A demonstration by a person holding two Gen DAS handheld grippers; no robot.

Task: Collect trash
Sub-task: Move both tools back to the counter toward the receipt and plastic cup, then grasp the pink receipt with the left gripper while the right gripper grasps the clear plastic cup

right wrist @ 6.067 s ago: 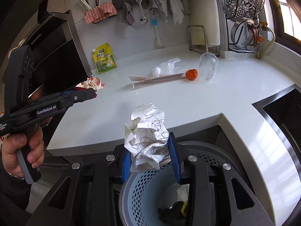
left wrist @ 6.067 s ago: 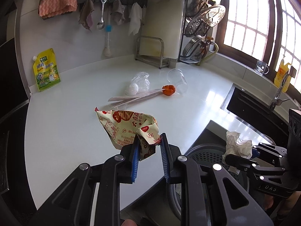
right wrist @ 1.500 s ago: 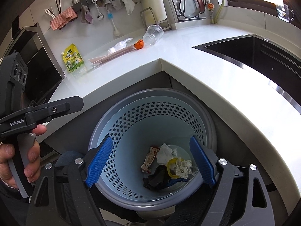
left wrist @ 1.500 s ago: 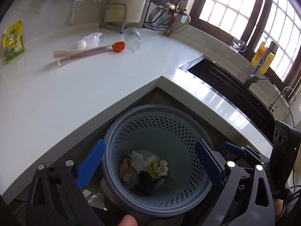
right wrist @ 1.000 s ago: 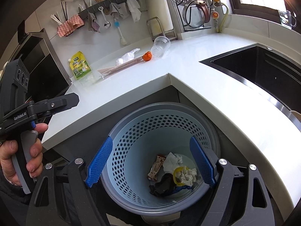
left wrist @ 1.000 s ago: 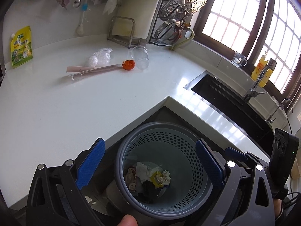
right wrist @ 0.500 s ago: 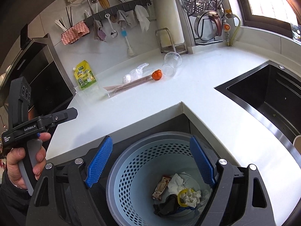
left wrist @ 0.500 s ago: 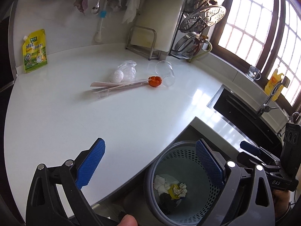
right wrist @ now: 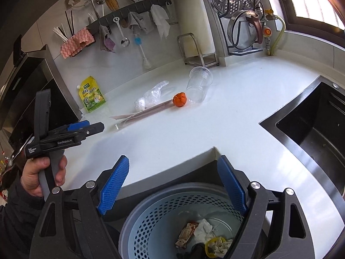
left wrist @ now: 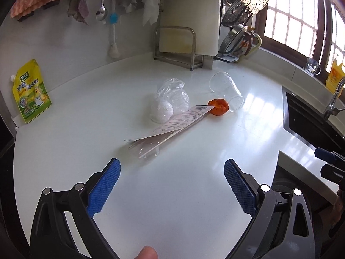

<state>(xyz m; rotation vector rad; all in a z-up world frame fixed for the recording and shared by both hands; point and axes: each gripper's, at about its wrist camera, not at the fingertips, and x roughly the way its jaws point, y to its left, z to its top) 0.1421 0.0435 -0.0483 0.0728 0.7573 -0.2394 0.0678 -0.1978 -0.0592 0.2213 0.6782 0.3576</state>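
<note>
Trash remaining on the white worktop [left wrist: 86, 112], clustered toward the back wall: a long flat pinkish paper sleeve [left wrist: 172, 127] with printed text and a clear plastic end, lying diagonally; a crumpled clear plastic bag [left wrist: 170, 101] with a white lump inside, touching the sleeve's far side; an orange peel [left wrist: 218, 107], rounded and bright, at the sleeve's upper end; a clear plastic cup [left wrist: 226, 88] tipped on its side, just beside the peel.

A yellow-green seasoning pouch [left wrist: 30, 90] is seen leaning against the wall at the worktop's left edge.

Left gripper [left wrist: 172, 185]: blue-padded jaws spread wide, nothing between them. It is held above the worktop's near part, pointing down at the cluster; the sleeve's near end lies just beyond the fingertips, roughly centred between them. The peel and cup lie farther off, toward the right finger's side.

Right gripper [right wrist: 172, 185]: jaws spread wide, empty. It is held over the worktop's notched near edge, above a perforated blue-grey bin [right wrist: 155, 220] on the floor side of the worktop. Crumpled white paper [right wrist: 203, 227], a snack wrapper [right wrist: 186, 234] and other scraps are seen at the bin's bottom. The trash cluster lies well apart from this gripper, ahead and slightly left.

The person's left hand [right wrist: 41, 174] is seen gripping the left tool's handle, at the worktop's left edge.
</note>
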